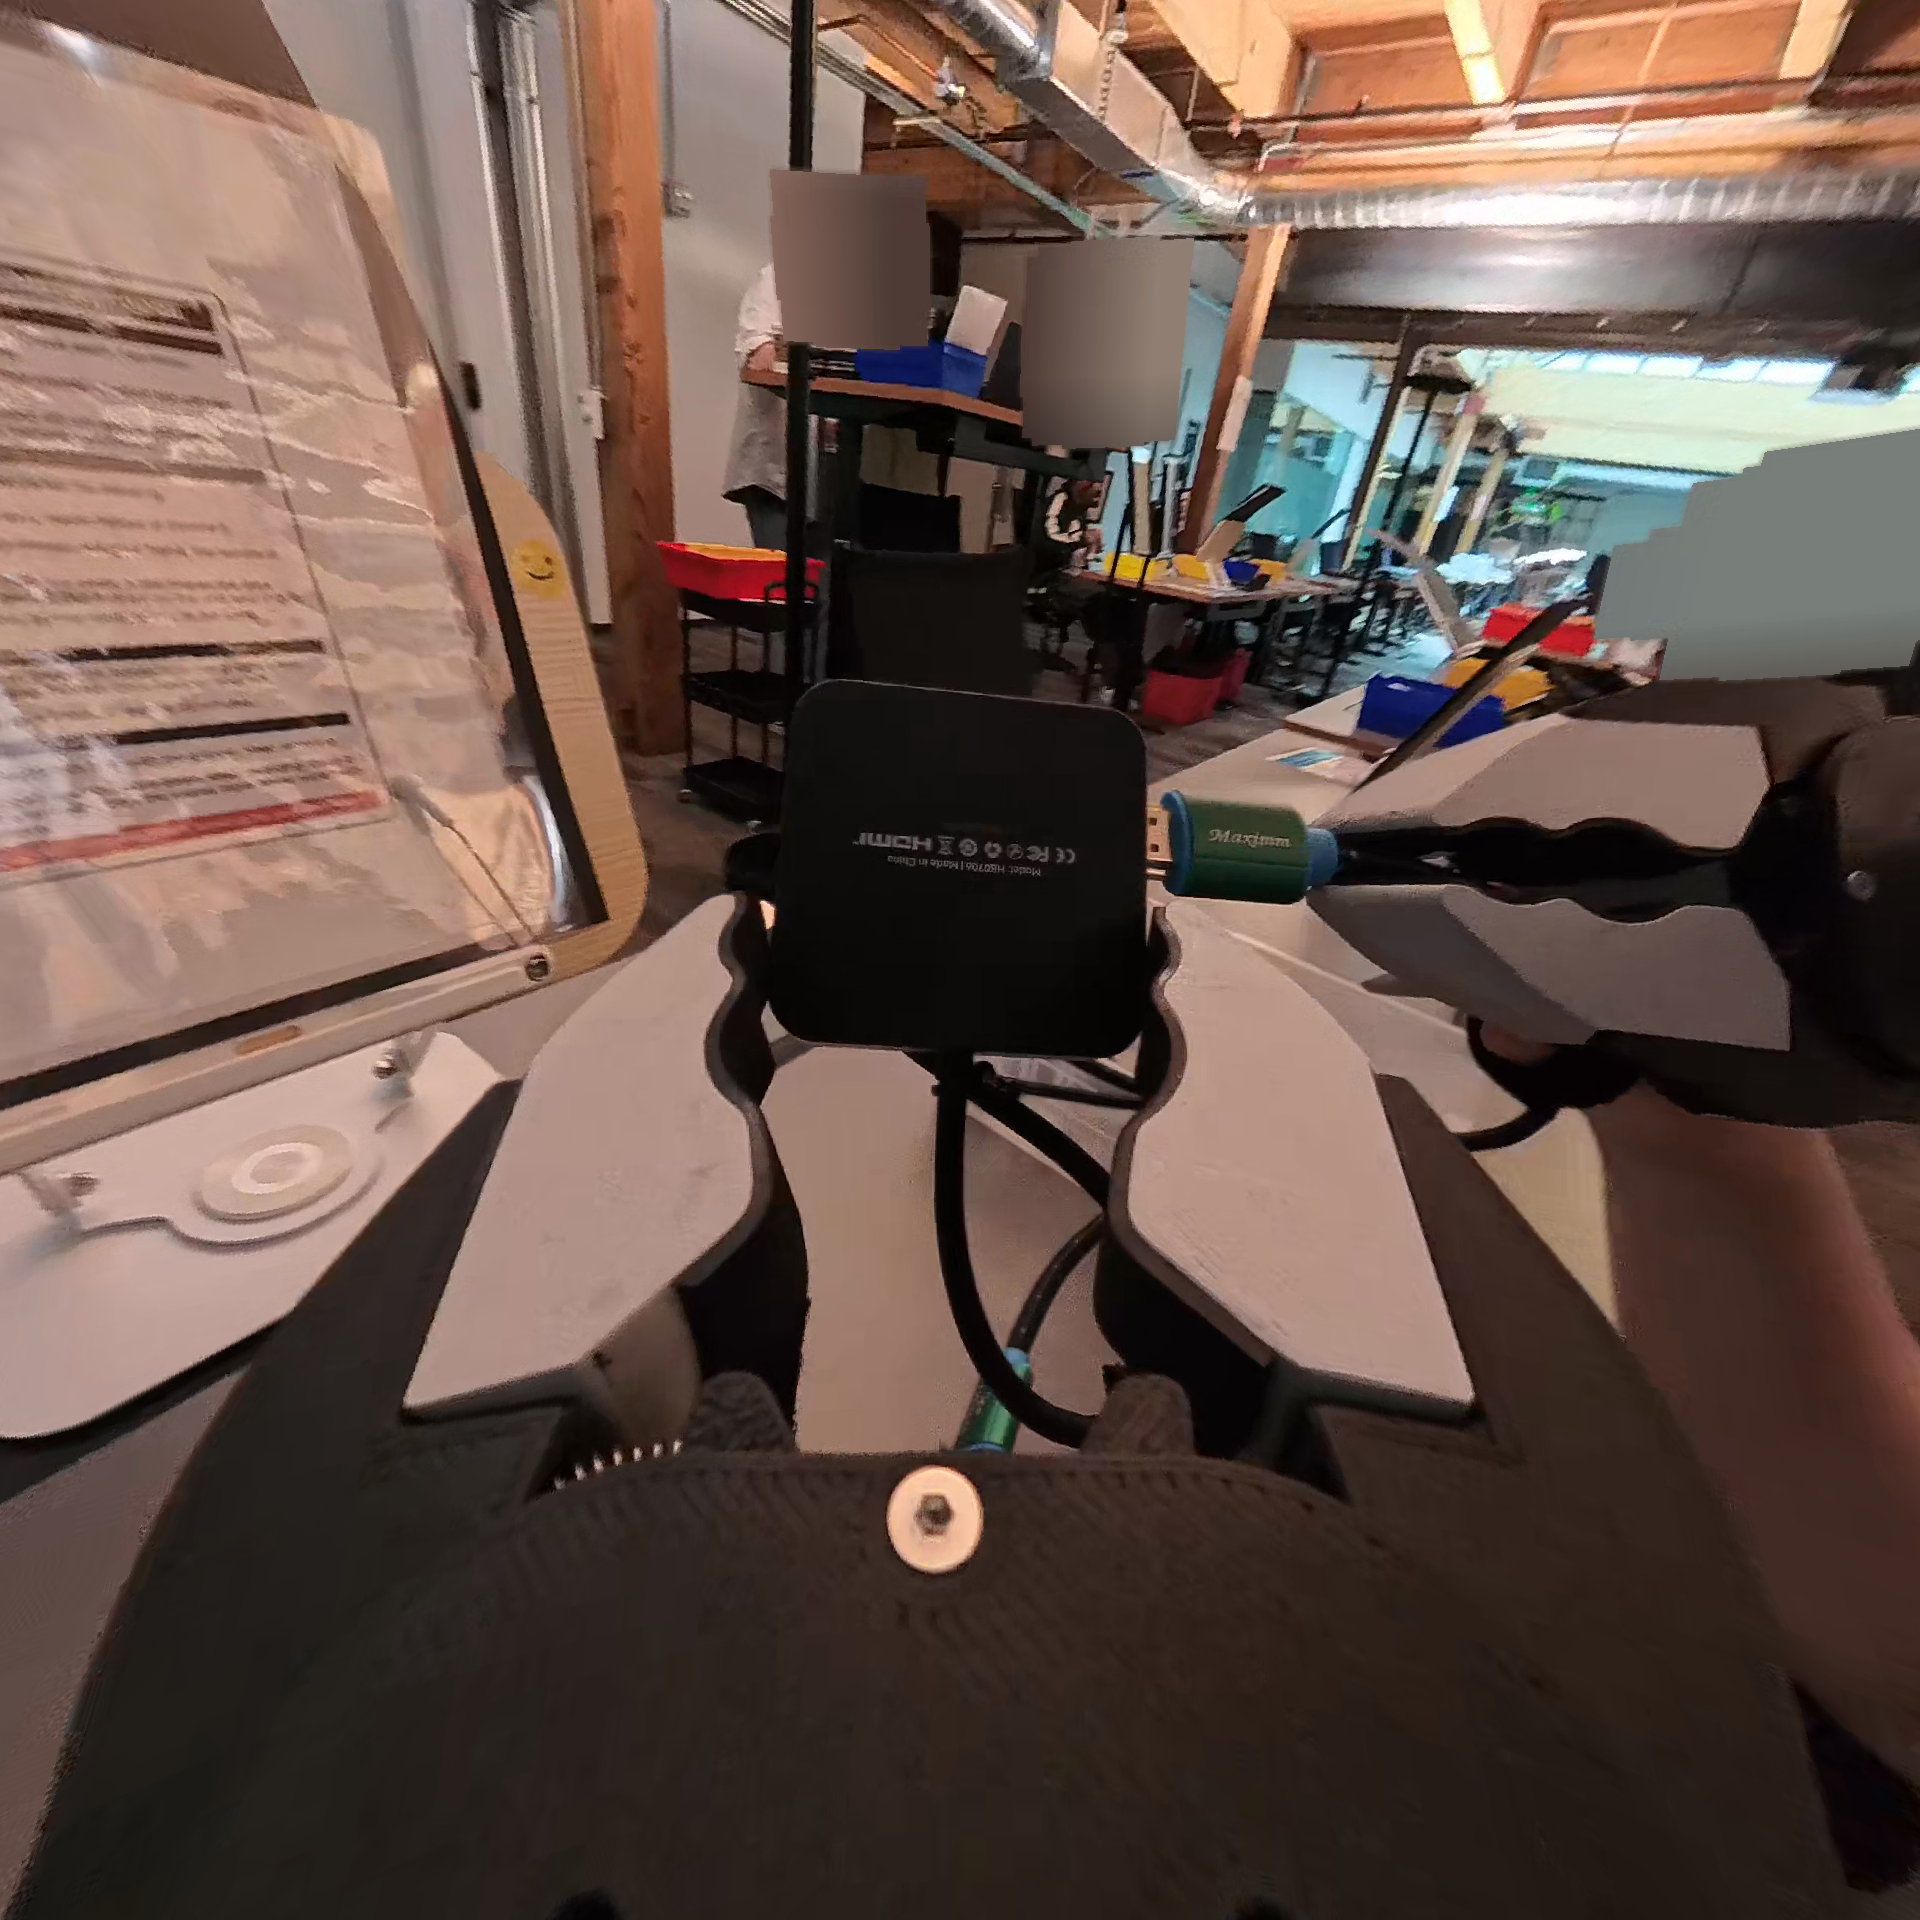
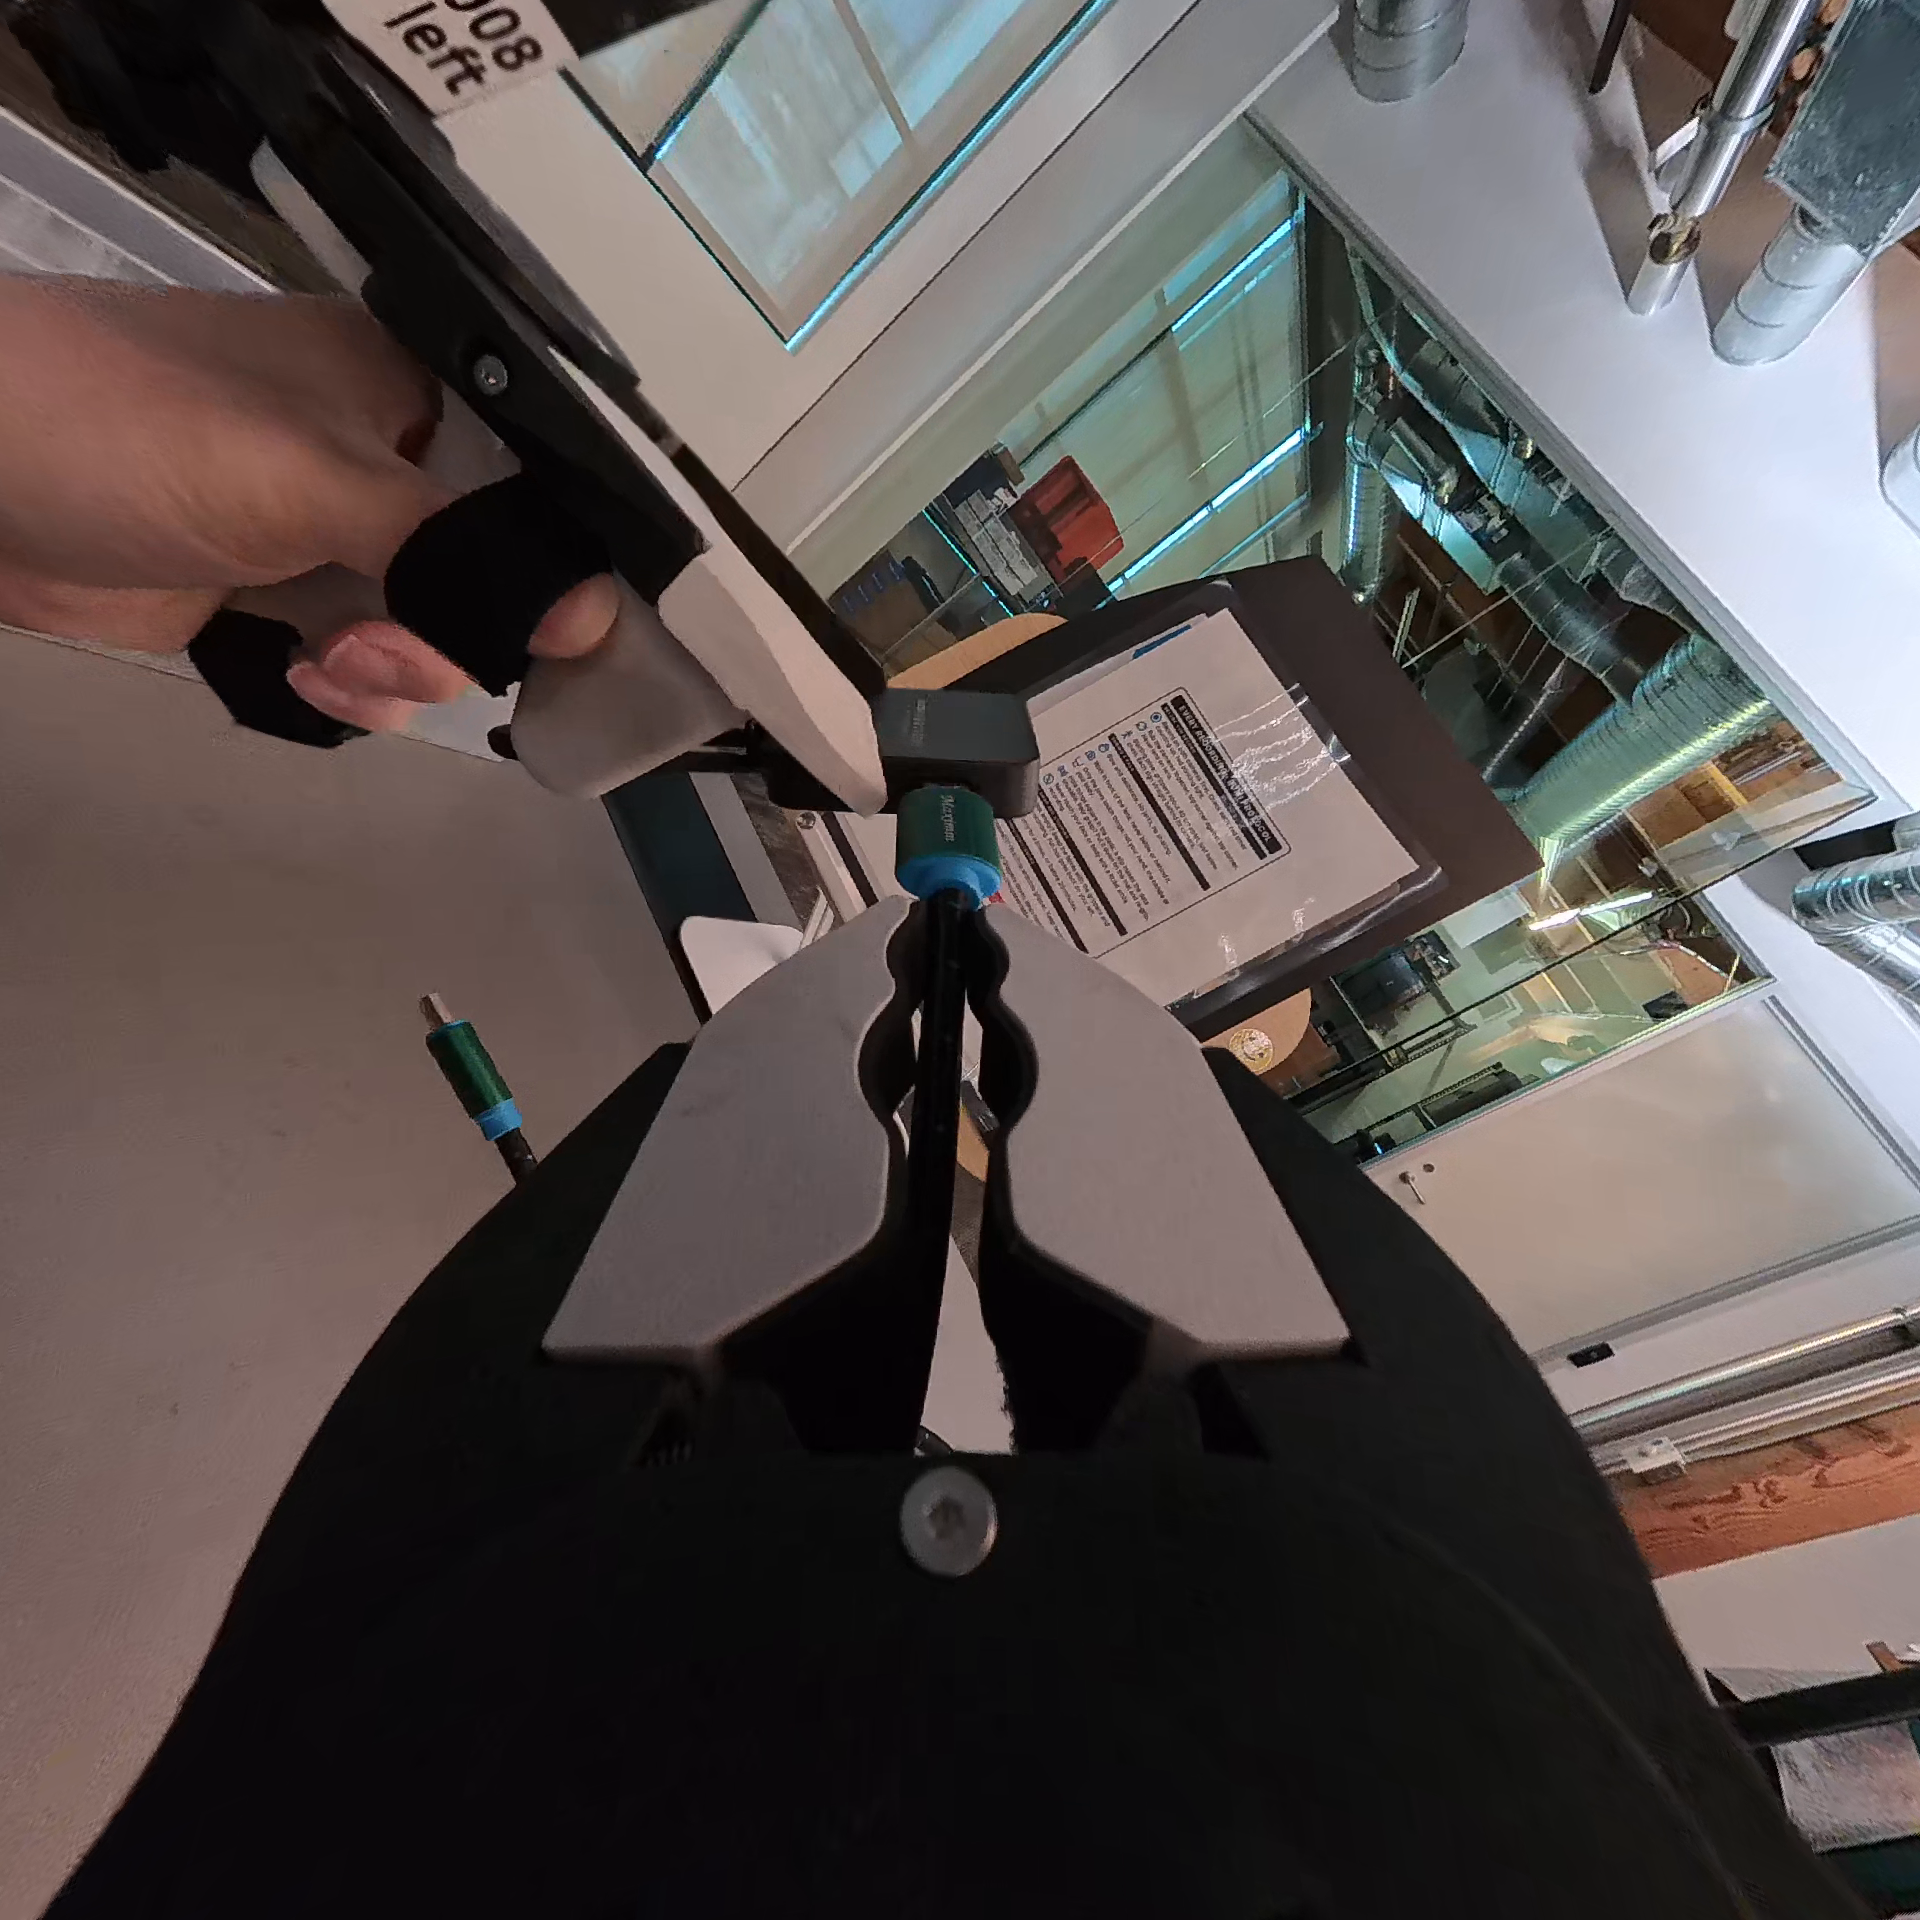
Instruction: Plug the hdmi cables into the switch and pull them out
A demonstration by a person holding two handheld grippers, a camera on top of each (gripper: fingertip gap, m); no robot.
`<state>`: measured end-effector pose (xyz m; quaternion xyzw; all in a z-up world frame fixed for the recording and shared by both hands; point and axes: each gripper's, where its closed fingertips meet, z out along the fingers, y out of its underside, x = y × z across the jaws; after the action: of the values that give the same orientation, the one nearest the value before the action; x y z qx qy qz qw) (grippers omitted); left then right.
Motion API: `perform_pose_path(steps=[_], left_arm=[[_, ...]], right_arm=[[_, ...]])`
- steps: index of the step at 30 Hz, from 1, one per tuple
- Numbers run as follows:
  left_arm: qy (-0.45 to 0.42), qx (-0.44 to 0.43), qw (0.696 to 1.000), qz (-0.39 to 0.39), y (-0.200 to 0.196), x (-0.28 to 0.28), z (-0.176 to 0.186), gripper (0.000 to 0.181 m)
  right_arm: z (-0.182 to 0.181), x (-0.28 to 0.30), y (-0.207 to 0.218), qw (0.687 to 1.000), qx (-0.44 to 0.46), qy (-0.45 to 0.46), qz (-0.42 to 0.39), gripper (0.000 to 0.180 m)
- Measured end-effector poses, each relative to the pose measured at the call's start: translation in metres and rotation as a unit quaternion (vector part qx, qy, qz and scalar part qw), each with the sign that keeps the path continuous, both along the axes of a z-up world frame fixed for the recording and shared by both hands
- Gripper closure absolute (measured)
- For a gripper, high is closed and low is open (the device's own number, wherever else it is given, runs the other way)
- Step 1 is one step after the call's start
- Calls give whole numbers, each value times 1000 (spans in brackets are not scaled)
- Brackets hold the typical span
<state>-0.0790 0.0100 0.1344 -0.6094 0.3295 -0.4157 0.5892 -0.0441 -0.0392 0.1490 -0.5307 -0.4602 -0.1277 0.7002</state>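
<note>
My left gripper [image 1: 951, 935] is shut on the black HDMI switch [image 1: 956, 862] and holds it up off the white table [image 1: 873, 1226]. My right gripper [image 1: 1340, 852] comes in from the right, shut on the black cable just behind a green and blue HDMI plug [image 1: 1236, 847]. The plug's metal tip meets the switch's right edge, with some metal still showing. In the right wrist view my right gripper [image 2: 940, 925] pinches the cable [image 2: 935, 1060], and the plug [image 2: 940, 831] butts against the switch [image 2: 966, 743]. A second green plug [image 2: 468, 1060] lies loose on the table.
A framed sign on a stand [image 1: 208, 623] is close on the left and shows behind the switch in the right wrist view [image 2: 1195, 810]. The switch's own black lead [image 1: 945, 1195] hangs down between my left fingers. People, carts and coloured bins are far behind.
</note>
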Motion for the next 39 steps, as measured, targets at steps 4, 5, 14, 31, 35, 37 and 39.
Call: perform_pose_path(steps=[4,5,14,31,35,37,39], left_arm=[[42,46,997,40,-1,-3,2,112],[49,56,996,48,-2,-4,3,112],[45,50,997,43,-4,-6,5,113],[45,70,996,37,-29,0,20,113],[-2,18,999,-35,-45,-16,34,103],[-46,-30,994,-97,-52,-22,39,104],[-61,-72,984,-152,-55,-22,35,106]], right_arm=[[-1,-2,0,1000,2,-2,2,172],[-1,-2,0,1000,6,-3,4,172],[1,-4,-2,1000,3,12,16,172],[9,9,-11,995,29,47,82,172],[8,20,-27,990,42,26,131,171],[11,21,-36,986,51,30,156,172],[10,14,-49,978,56,23,202,172]])
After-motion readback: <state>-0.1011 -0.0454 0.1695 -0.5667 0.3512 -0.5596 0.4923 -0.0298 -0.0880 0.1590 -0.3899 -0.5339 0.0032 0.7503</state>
